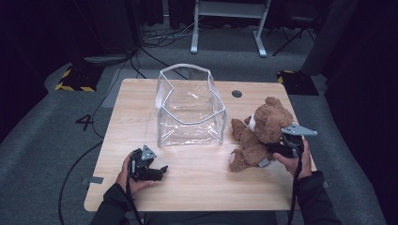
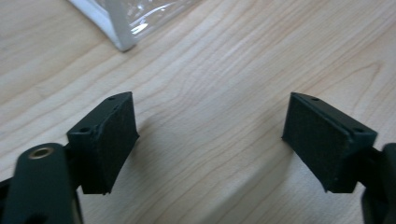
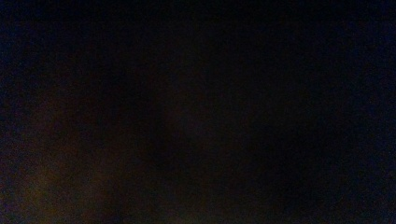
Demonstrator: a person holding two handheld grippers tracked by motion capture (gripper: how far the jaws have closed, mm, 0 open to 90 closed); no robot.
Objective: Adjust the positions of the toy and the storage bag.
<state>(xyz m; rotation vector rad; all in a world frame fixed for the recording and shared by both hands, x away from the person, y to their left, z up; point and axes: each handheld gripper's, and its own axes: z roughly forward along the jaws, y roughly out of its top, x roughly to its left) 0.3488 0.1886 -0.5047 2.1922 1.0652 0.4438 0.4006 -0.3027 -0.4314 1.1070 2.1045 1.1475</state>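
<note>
A brown teddy bear (image 1: 257,135) sits on the right side of the wooden table (image 1: 197,187), leaning toward its right edge. My right gripper (image 1: 280,148) is pressed into the bear's side, its jaws buried in the fur. The right gripper view is almost black, so how its jaws stand is hidden. A clear plastic bag (image 1: 190,110) with white trim stands open-topped at the table's middle back. My left gripper (image 1: 159,171) rests low near the front left, open, with bare wood between its pads (image 2: 109,140). A corner of the bag (image 2: 125,21) lies ahead of it.
A dark round grommet hole (image 1: 236,93) sits in the tabletop behind the bear. Beyond the table are grey carpet, cables (image 1: 159,37), white desk legs (image 1: 227,28) and a yellow-black striped block (image 1: 75,77).
</note>
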